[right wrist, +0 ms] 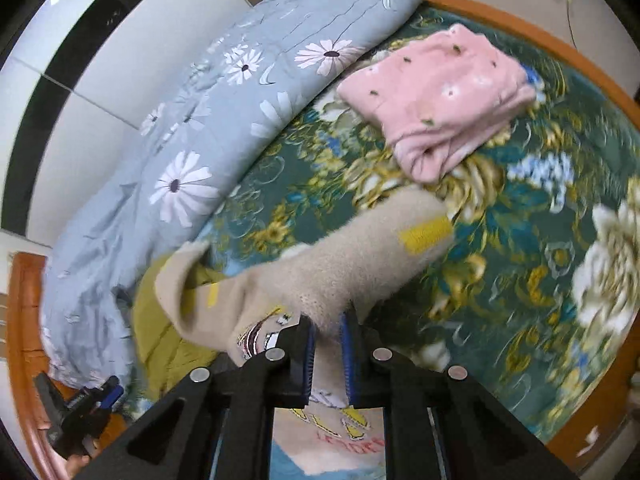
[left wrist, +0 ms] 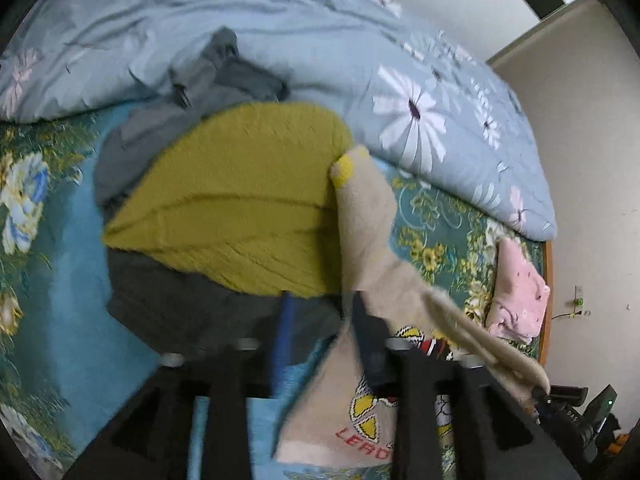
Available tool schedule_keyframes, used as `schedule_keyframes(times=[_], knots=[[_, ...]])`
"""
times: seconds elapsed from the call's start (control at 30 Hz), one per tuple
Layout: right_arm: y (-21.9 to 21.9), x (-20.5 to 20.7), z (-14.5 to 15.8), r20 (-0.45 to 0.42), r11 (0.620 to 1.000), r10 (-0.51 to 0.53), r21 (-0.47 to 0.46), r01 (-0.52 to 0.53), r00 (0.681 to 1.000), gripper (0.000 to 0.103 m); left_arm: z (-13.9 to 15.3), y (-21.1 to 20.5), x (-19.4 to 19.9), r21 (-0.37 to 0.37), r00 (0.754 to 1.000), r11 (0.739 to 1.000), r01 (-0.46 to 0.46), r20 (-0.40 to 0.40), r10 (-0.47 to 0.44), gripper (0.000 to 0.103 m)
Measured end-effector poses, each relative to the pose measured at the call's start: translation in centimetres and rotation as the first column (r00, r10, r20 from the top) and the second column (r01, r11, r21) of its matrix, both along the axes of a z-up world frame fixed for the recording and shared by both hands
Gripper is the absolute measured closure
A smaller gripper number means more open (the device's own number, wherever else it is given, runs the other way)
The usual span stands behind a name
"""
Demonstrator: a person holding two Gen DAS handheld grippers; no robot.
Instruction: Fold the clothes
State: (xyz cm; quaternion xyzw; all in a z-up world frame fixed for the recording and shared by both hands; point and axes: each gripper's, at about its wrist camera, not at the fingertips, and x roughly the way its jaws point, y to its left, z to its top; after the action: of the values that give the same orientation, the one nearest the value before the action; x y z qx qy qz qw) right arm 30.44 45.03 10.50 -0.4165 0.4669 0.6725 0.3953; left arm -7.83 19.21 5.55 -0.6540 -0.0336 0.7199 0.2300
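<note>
Left wrist view: the left tongs reach over a bed covered in a teal floral sheet. Their two blue-lined fingers stand apart, and the beige sweater drapes over the right-hand one; the frame is blurred, so whether they pinch the cloth I cannot tell. The sweater hangs lifted above the bed, one sleeve with a yellow cuff pointing up, another fold trailing off to the lower right, and its printed front with red lettering low in the frame. Behind it lies a mustard knitted garment on top of dark grey clothes, with more grey clothing heaped against a pale blue daisy-print duvet. A folded pink garment sits near the bed's far right edge.

Right wrist view: the right tongs are pressed onto the beige sweater, its fuzzy cloth caught between the blue pads. A sleeve with a yellow patch stretches up and right over the floral bed. The folded pink garment lies well beyond, beside the blue duvet. The mustard garment shows at lower left, and the left tongs appear at the far lower left
</note>
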Motion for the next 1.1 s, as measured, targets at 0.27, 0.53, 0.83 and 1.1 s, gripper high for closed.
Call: schedule_keyframes(times=[0.27, 0.53, 0.83, 1.1], knots=[[2.7, 4.4, -7.8, 0.050, 0.985, -0.051, -0.162, 0.059, 0.997, 0.090, -7.4, 9.0, 1.5, -0.211, 0.993, 0.972, 0.106, 0.069, -0.093, 0.045], [3.6, 6.3, -9.9, -0.007, 0.978, -0.066, -0.199, 0.063, 0.998, 0.090, -12.9, 14.1, 0.8, -0.376, 0.995, 0.922, 0.087, -0.009, -0.098, 0.051], [3.8, 5.6, -9.6, 0.013, 0.984, -0.033, -0.173, 0.034, 0.999, 0.090, -9.4, 11.8, 0.7, -0.195, 0.998, 0.979, -0.061, -0.028, 0.056, 0.090], [3.2, 4.0, -5.5, -0.053, 0.996, 0.017, -0.089, -0.022, 0.998, 0.090, 1.9, 2.4, 3.6, 0.063, 0.982, 0.992, -0.109, -0.147, 0.118, 0.090]])
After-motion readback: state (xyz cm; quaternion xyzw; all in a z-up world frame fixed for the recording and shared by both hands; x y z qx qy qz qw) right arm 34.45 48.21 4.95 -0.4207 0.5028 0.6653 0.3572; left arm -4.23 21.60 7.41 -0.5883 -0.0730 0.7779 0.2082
